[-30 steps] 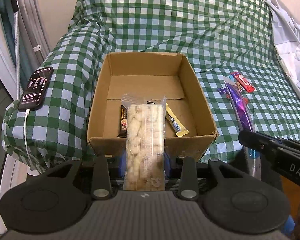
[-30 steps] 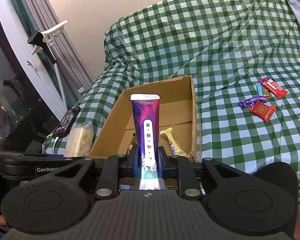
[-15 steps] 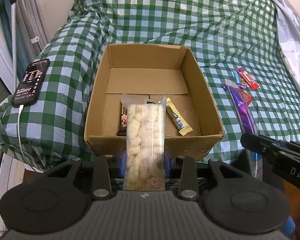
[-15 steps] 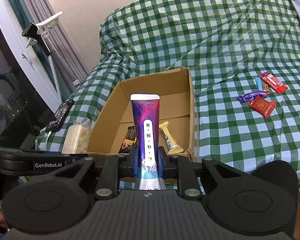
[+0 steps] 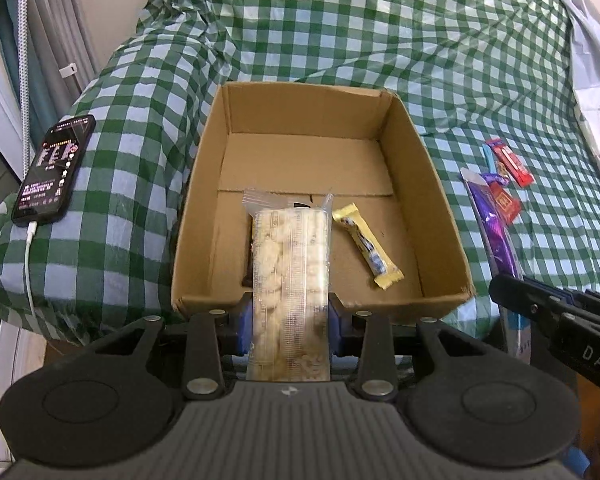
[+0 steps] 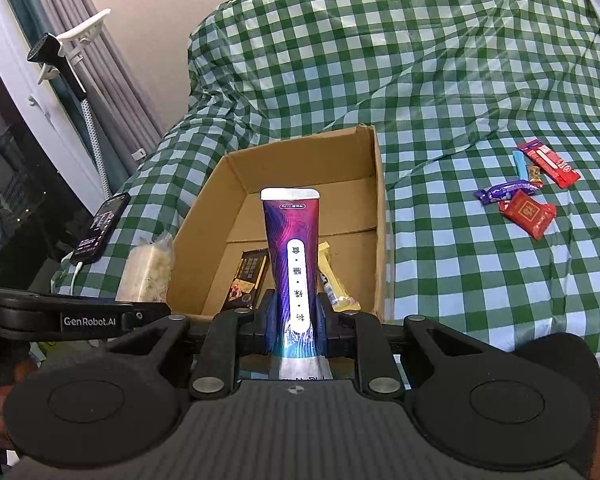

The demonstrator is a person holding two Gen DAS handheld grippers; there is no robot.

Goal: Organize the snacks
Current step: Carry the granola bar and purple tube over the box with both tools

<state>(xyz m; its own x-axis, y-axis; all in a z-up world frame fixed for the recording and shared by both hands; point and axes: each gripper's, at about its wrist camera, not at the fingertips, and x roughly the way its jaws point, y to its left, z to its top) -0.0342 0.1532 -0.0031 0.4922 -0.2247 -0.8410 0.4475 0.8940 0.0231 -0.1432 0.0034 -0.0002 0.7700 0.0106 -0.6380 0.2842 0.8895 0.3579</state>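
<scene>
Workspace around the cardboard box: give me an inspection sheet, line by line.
Surface: green checked cloth, rumpled.
Job's things: cardboard box holds a yellow bar and a dark bar; loose snacks lie on the cloth to its right.
Clutter: phone on the cloth left of the box.
Grippers: left gripper shut on a clear puffed-snack pack; right gripper shut on a purple pouch.
Cables: white cable plugged into the phone.
Surroundings: grey curtain, wall.

A matt brown cardboard box [image 5: 440, 184] sits on checked cloth [image 5: 340, 32]; the clear snack pack [image 5: 288, 272] is glossy plastic.
</scene>
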